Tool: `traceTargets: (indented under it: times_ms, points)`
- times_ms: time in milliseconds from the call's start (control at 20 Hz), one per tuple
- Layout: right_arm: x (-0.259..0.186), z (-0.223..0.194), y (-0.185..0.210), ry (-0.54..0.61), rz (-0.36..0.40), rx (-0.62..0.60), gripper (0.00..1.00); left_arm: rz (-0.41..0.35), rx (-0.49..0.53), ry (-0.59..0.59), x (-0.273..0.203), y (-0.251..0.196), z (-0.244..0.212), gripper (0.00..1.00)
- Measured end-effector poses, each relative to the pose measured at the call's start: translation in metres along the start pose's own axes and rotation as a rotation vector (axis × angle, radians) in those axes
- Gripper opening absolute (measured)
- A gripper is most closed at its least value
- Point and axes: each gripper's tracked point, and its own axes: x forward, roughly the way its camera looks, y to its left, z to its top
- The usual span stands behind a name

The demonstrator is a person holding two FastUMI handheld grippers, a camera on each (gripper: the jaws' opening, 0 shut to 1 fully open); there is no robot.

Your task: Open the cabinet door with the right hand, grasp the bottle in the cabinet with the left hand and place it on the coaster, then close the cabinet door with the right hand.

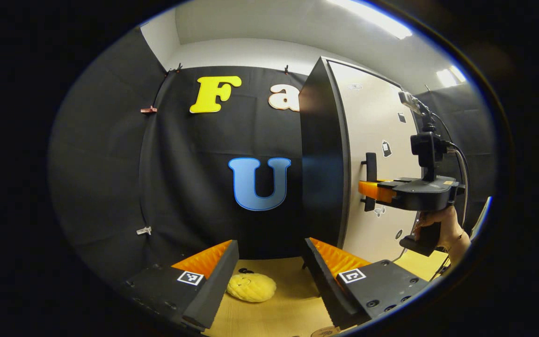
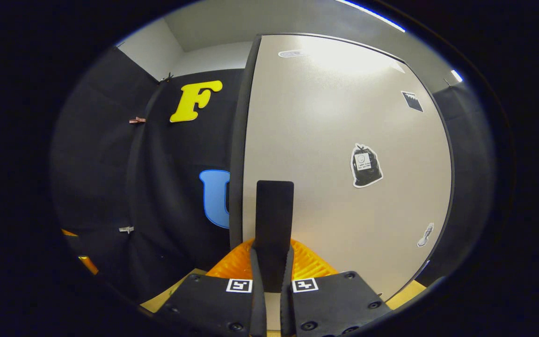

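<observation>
The tall cabinet (image 1: 322,159) has a dark side and a pale door (image 1: 377,140), which lies flush with the body. In the left gripper view my right gripper (image 1: 365,188), held by a hand (image 1: 447,229), reaches the black door handle (image 1: 370,161) from the right. In the right gripper view my right gripper (image 2: 273,252) is shut on the handle (image 2: 274,210), one finger on each side. My left gripper (image 1: 270,242) stands open above the wooden table (image 1: 293,290), left of the cabinet, with nothing between its fingers. The bottle is hidden behind the door.
A yellow round cushion-like pad (image 1: 251,287) lies on the table below my left gripper. A small brown round edge (image 1: 325,332) peeks in at the bottom. Stickers (image 2: 366,166) dot the door. Black cloth walls close the left and the back.
</observation>
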Motion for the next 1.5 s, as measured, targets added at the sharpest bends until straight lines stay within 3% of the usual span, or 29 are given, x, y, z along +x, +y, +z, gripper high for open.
traceTargets:
  times_ms: [350, 600, 1000, 1300, 1500]
  points:
    - [-0.055, 0.005, 0.0, 0.04, 0.131, 0.045, 0.16, -0.056, 0.03, -0.009, -0.02, -0.044, 0.008, 0.89]
    - [-0.089, 0.009, -0.01, 0.052, 0.181, 0.062, 0.16, -0.112, 0.023, -0.019, -0.026, -0.089, 0.019, 0.87]
    - [-0.15, 0.015, -0.042, 0.064, 0.303, 0.156, 0.16, -0.174, 0.043, -0.041, -0.039, -0.163, 0.034, 0.89]
    - [-0.191, 0.019, -0.078, 0.065, 0.361, 0.175, 0.16, -0.238, 0.043, -0.041, -0.034, -0.222, 0.036, 0.89]
    - [-0.216, 0.024, -0.109, 0.053, 0.351, 0.179, 0.16, -0.291, 0.03, -0.044, -0.024, -0.262, 0.038, 0.92]
